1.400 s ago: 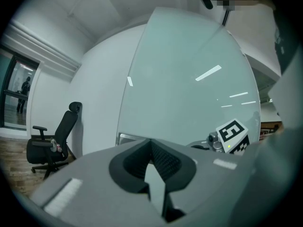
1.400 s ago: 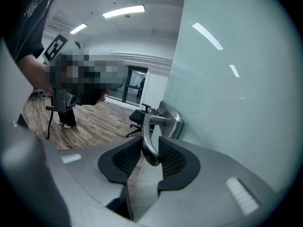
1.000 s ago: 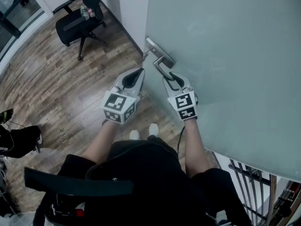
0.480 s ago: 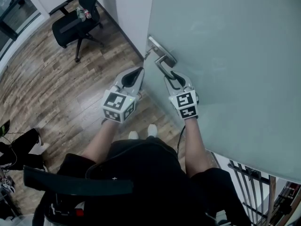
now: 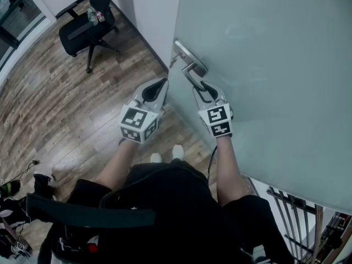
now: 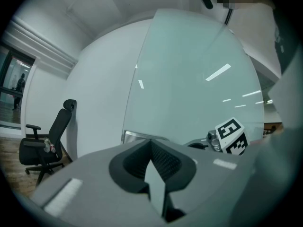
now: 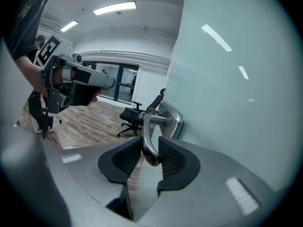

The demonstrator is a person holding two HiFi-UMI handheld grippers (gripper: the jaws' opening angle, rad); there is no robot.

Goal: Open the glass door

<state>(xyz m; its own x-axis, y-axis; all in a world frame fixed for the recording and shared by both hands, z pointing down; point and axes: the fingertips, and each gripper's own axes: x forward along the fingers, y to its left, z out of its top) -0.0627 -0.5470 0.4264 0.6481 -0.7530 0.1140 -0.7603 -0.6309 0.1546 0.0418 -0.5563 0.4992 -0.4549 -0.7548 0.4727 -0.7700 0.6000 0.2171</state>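
Two grippers face the frosted glass door (image 5: 264, 65) ahead. The right gripper (image 7: 150, 150) has its fingers (image 7: 173, 157) clamped on the lever handle (image 7: 147, 126), near its free end. The left gripper (image 6: 151, 148) hangs beside it, closed and empty. Pulling at an angle could slide the smooth lever out.

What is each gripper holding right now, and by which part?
The right gripper clamps the door handle near its free end. The left gripper holds nothing, its jaws together.
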